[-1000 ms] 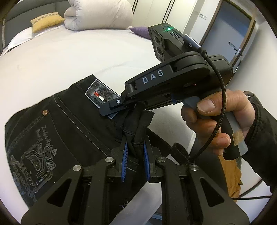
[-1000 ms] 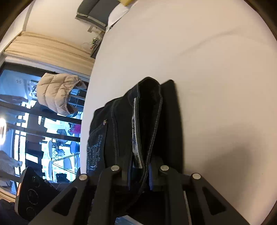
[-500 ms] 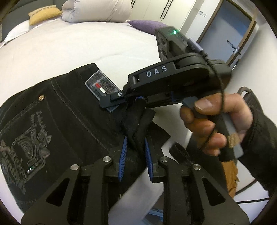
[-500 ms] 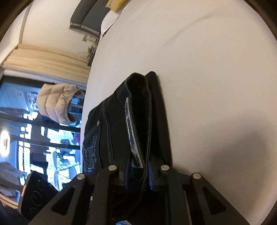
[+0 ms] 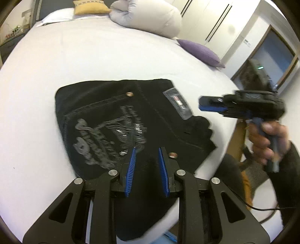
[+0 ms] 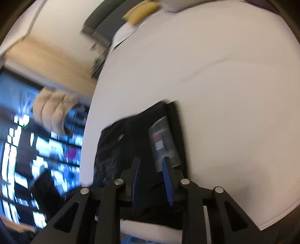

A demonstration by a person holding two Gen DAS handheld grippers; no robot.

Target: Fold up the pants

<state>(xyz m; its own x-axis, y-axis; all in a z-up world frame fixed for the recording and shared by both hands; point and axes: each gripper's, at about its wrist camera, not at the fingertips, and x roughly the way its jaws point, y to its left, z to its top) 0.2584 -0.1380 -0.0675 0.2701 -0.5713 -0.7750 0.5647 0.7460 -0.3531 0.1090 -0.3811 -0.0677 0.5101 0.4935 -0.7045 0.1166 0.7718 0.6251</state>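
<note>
Black jeans [image 5: 120,120] lie folded flat on the white bed [image 5: 75,56], back pocket embroidery and grey waist label facing up. My left gripper [image 5: 147,152] is open and empty, just above the jeans' near edge. The right gripper [image 5: 204,105], held in a hand, hovers past the jeans' right edge, beyond the label. In the right wrist view the right gripper [image 6: 151,164] is open and empty over the jeans [image 6: 131,142], close to the label [image 6: 163,142]. That view is blurred.
A rolled grey duvet [image 5: 148,16], a yellow pillow [image 5: 88,7] and a purple pillow [image 5: 200,52] lie at the head of the bed. The bed's edge runs just right of the jeans. A beige jacket [image 6: 54,110] hangs by the window.
Both grippers have opened and let go of the jeans' waistband. The jeans now lie flat on the bed. Both grippers have pulled back from the cloth.
</note>
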